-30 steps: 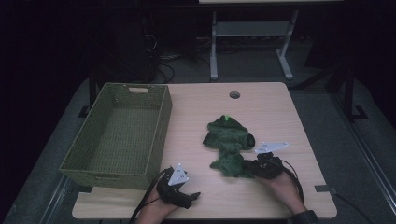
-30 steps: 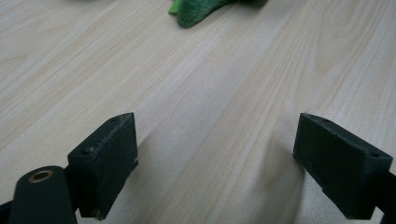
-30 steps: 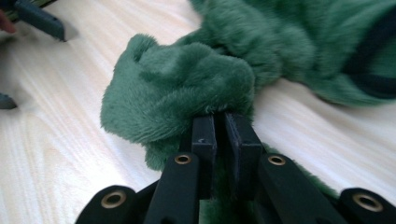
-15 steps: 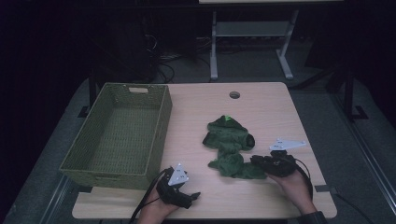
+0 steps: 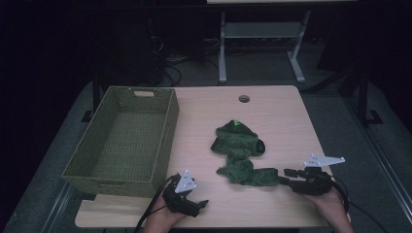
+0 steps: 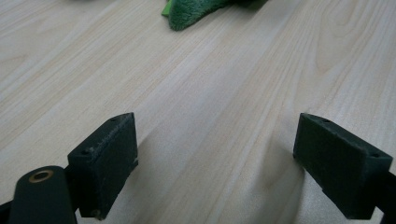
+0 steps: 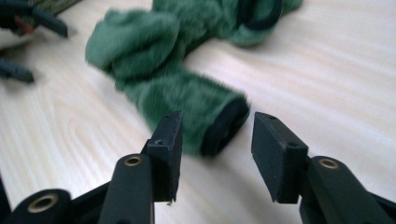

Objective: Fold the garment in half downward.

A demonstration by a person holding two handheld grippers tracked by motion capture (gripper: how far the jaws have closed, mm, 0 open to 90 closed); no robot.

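Observation:
A dark green fleece garment (image 5: 237, 141) lies crumpled on the wooden table (image 5: 282, 116), right of centre. One sleeve (image 5: 257, 175) stretches toward my right gripper (image 5: 285, 176). In the right gripper view that gripper (image 7: 218, 127) has just been opening; the sleeve's black-lined cuff (image 7: 223, 125) lies at the mouth of the gap, and neither pad presses on it. My left gripper (image 5: 200, 204) rests at the table's front edge. Its jaws (image 6: 217, 140) stand wide open over bare wood, with a corner of the garment (image 6: 196, 9) farther ahead.
A green woven basket (image 5: 167, 131) stands on the left half of the table with nothing in it. A round cable hole (image 5: 244, 98) sits near the far edge. The left gripper (image 7: 28, 23) shows at the right gripper view's top left. Beyond the table are dark floor and a metal stand (image 5: 262, 34).
My right gripper has moved to the right, drawing the sleeve out with it, and its jaws have opened off the cuff. The left gripper has kept still.

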